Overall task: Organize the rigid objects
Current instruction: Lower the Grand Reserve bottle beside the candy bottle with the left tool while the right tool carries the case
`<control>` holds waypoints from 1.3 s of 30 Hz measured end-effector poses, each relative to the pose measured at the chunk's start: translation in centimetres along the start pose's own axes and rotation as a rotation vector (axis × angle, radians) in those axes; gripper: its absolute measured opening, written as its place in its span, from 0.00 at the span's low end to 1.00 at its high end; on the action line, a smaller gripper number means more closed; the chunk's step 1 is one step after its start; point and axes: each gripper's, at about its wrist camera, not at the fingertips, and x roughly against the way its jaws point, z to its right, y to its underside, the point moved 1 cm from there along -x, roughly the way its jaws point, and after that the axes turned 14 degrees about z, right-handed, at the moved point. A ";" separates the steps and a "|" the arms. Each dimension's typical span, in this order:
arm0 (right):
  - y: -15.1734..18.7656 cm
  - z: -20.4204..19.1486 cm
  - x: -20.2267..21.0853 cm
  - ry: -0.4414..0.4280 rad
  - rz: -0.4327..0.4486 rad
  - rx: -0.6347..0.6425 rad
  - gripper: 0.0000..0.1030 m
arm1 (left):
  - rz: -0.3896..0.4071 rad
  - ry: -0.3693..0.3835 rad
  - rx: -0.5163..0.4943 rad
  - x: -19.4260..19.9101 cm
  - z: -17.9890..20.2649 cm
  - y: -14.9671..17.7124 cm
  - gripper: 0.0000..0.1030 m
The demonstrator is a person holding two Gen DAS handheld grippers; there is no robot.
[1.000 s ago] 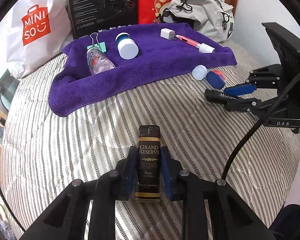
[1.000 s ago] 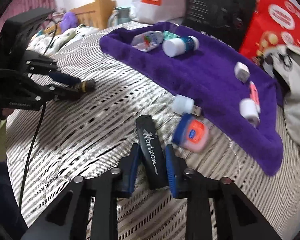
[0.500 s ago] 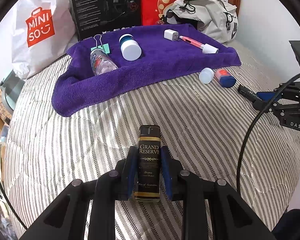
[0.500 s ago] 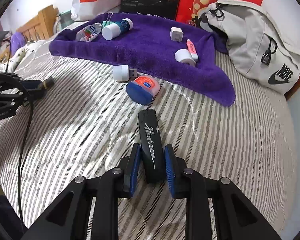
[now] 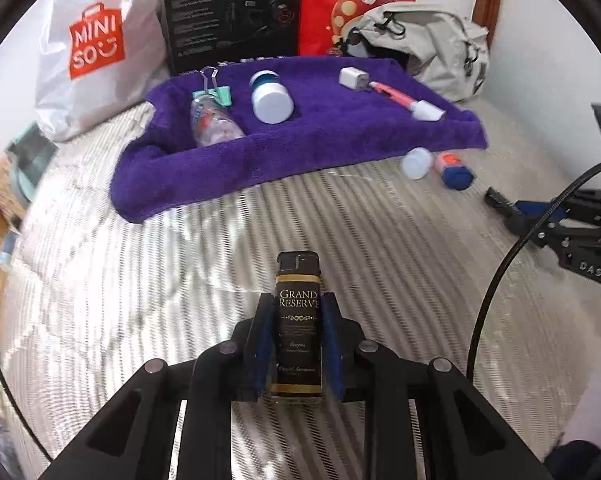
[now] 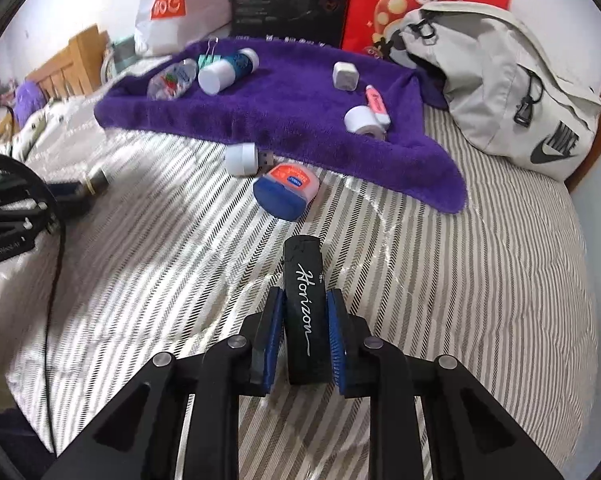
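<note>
Left hand-held gripper (image 5: 298,344) at lower centre of frame, clamped on a dark Grand Reserve lighter (image 5: 299,320). Striped bed (image 5: 140,288) beneath. Purple towel (image 5: 320,136) in upper centre, carrying a white-capped jar (image 5: 271,98). Right hand-held gripper (image 5: 512,208) at right edge, gripping a black object (image 5: 496,199).

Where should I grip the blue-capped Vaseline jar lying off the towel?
Grip the Vaseline jar across its short round body, pads on the curved sides, coming from above. It lies tilted on the striped bedspread, beside the white USB stick, so a side approach looks crowded.
</note>
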 end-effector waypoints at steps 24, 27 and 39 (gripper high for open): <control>-7.0 1.7 -1.3 -0.101 0.058 -0.047 0.21 | 0.104 0.052 0.026 -2.6 -2.2 -10.5 0.22; -8.1 1.9 -2.2 -0.109 0.059 -0.058 0.21 | 0.092 0.051 0.035 -3.8 -2.5 -11.1 0.22; -12.0 3.7 -7.4 -0.126 0.049 -0.077 0.21 | 0.033 -0.056 0.075 -8.5 -4.6 -12.6 0.22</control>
